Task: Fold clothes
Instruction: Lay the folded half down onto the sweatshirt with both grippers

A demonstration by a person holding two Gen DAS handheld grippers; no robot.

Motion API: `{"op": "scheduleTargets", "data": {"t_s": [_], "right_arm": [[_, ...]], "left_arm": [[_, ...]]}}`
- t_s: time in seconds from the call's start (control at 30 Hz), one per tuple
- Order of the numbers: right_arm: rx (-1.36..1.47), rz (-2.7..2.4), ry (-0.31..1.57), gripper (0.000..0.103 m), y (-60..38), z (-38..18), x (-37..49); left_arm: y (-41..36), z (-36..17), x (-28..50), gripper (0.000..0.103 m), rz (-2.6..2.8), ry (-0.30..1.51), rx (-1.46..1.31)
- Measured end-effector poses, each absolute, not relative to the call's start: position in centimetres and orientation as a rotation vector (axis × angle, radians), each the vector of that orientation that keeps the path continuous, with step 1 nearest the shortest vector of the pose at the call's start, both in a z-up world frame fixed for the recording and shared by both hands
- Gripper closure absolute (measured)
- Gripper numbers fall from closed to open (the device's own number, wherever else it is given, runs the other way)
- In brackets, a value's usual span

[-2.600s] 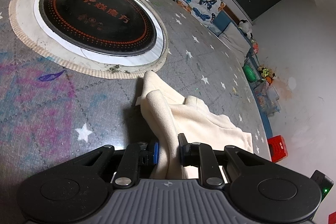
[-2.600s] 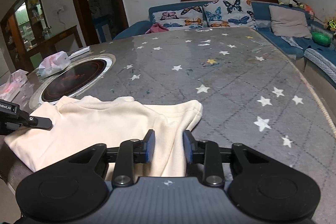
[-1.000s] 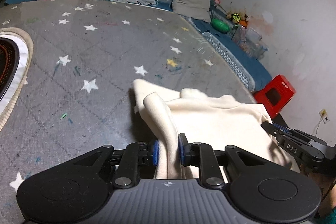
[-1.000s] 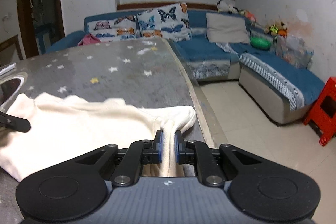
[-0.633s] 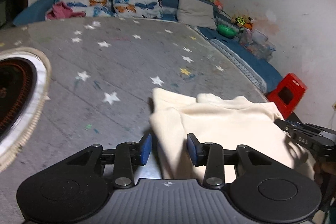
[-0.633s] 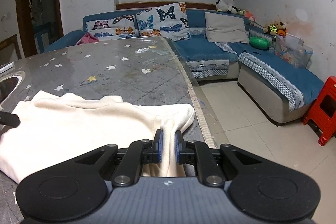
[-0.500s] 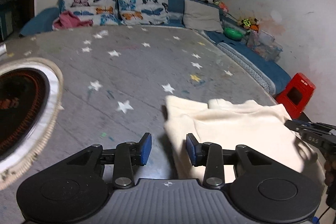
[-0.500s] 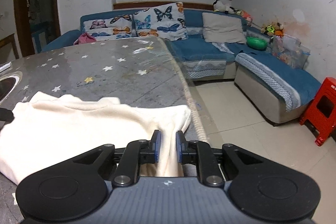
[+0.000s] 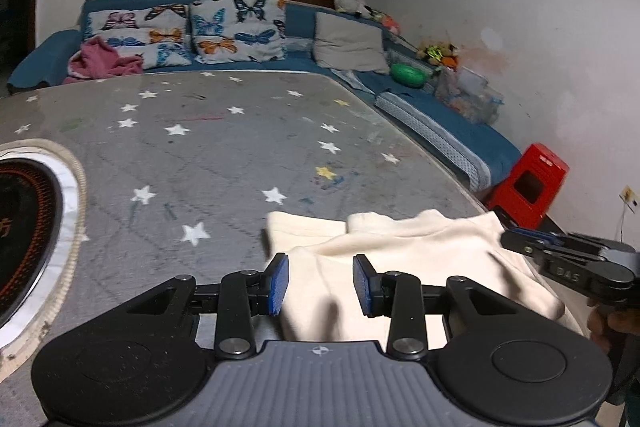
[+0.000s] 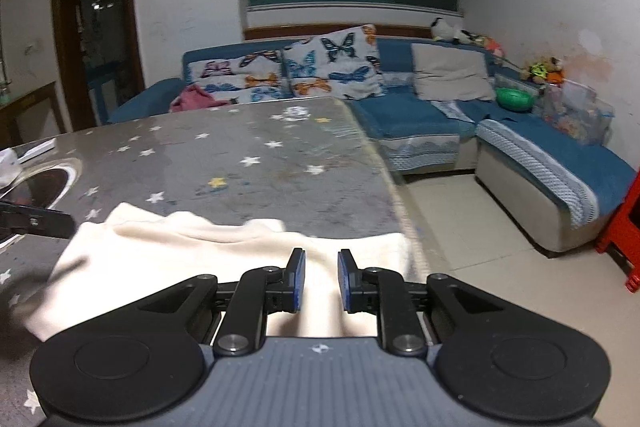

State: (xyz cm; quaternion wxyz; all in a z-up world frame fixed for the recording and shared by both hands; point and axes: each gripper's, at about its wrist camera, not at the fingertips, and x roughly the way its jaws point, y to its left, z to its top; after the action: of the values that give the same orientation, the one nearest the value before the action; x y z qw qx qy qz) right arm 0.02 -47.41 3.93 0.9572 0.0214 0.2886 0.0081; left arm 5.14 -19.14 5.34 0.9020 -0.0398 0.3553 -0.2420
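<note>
Two grippers hang over one cream top (image 9: 404,247) that lies flat on the grey star table (image 9: 224,147), close to the table's right edge. The left gripper (image 9: 320,281) has let go: its blue pads (image 9: 279,283) stand apart over the top's left end and do not press the cloth. Its jaws have just been opening, and only loose cloth lies below the gap. The right gripper (image 10: 320,279) has let go too. Its jaws have just been opening, the gap between them is small, and the cloth lies under them and is not pinched. In the left view the tip of the right gripper sticks in over the top's right end. In the right view the cream top (image 10: 192,251) reaches almost to the table's right edge. A round black cooker plate (image 9: 24,227) sits in the table, well to the left of the top. A blue sofa (image 10: 420,115) with butterfly pillows (image 9: 236,27) stands behind the table. A red stool (image 9: 528,183) stands on the floor to the right of the table.
</note>
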Motion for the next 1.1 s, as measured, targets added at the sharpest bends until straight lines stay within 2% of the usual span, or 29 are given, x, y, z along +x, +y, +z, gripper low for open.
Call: {"op": "scheduleTargets", "data": {"t_s": [0.6, 1.1], "right_arm": [[0.068, 0.024, 0.642, 0.087, -46.4, 1.6, 4.1], [0.012, 0.060, 0.633, 0.084, -45.2, 2.8, -3.4]], "left_arm": [[-24.6, 2.1, 9.5, 0.069, -0.605, 0.811, -0.075], [-24.9, 2.8, 7.9, 0.066, -0.589, 0.775, -0.032]]}}
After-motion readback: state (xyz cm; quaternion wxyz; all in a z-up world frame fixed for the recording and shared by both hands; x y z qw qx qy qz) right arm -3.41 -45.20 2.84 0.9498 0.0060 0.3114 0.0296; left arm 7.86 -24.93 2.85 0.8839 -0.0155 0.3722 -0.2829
